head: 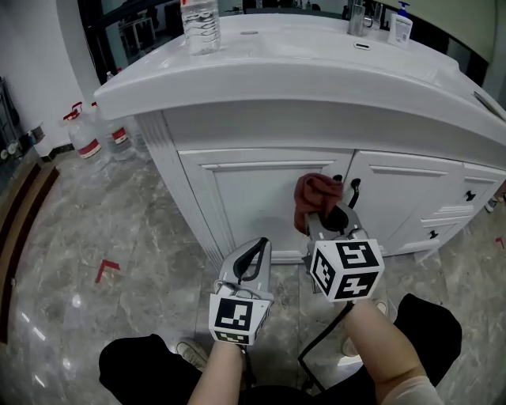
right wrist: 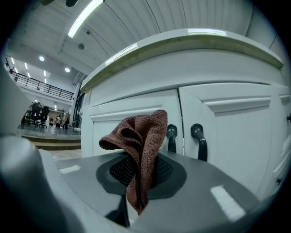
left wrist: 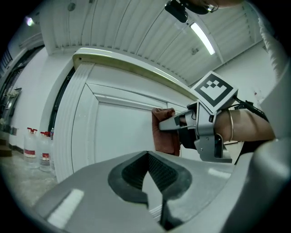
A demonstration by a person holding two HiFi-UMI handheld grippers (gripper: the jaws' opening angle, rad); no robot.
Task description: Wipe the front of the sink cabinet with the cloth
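The white sink cabinet point(head: 261, 190) fills the middle of the head view, with two doors and black handles point(right wrist: 199, 140). A reddish-brown cloth point(head: 315, 198) is bunched in my right gripper point(head: 318, 223), whose jaws are shut on it. The cloth point(right wrist: 142, 143) stands up out of the right gripper point(right wrist: 135, 184), just left of the handles. From the left gripper view the cloth point(left wrist: 163, 133) lies against the left door's right edge. My left gripper point(head: 254, 251) hangs lower and left of it, short of the door. This left gripper point(left wrist: 150, 184) is shut and holds nothing.
A water bottle point(head: 200, 25), a faucet point(head: 360, 17) and a soap dispenser point(head: 402, 24) stand on the countertop. Drawers point(head: 468, 194) are at the cabinet's right. Spray bottles point(head: 81, 136) stand on the marble floor at the left, near a red mark point(head: 107, 270).
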